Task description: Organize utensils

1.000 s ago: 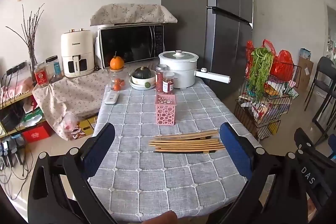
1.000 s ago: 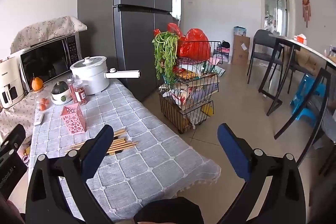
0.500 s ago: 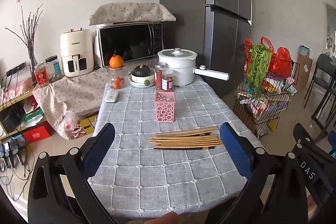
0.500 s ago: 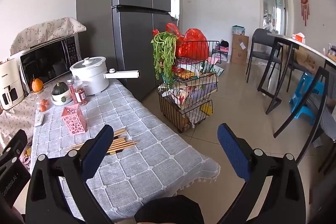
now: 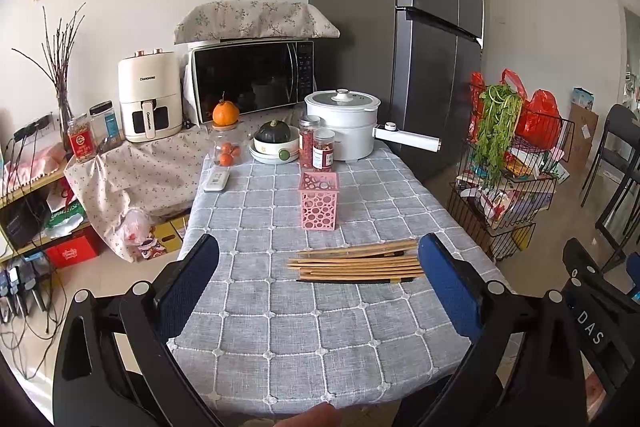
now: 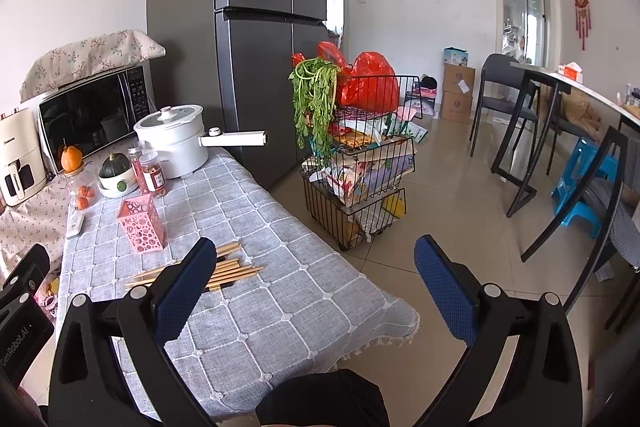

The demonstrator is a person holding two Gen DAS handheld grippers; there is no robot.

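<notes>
A bundle of wooden chopsticks [image 5: 356, 261] lies flat on the grey checked tablecloth [image 5: 280, 315], one dark chopstick at its near edge. A pink perforated holder [image 5: 319, 201] stands upright just behind them. My left gripper [image 5: 318, 259] is open and empty, held above the table's near end, with the chopsticks between its blue pads. My right gripper [image 6: 308, 259] is open and empty, off the table's right side over the floor. The chopsticks [image 6: 224, 269] and the holder [image 6: 141, 223] show at the left of the right wrist view.
A white pot [image 5: 342, 129] with a long handle, two spice jars [image 5: 318, 147], a bowl with a squash [image 5: 274, 145] and a remote [image 5: 216, 181] stand at the table's far end. A wire rack [image 6: 360, 163] with greens stands right of the table, beside the fridge [image 6: 256, 35].
Both grippers have drawn back and risen slightly, so the table looks a little farther. Both stay open. The chopsticks and holder have not moved.
</notes>
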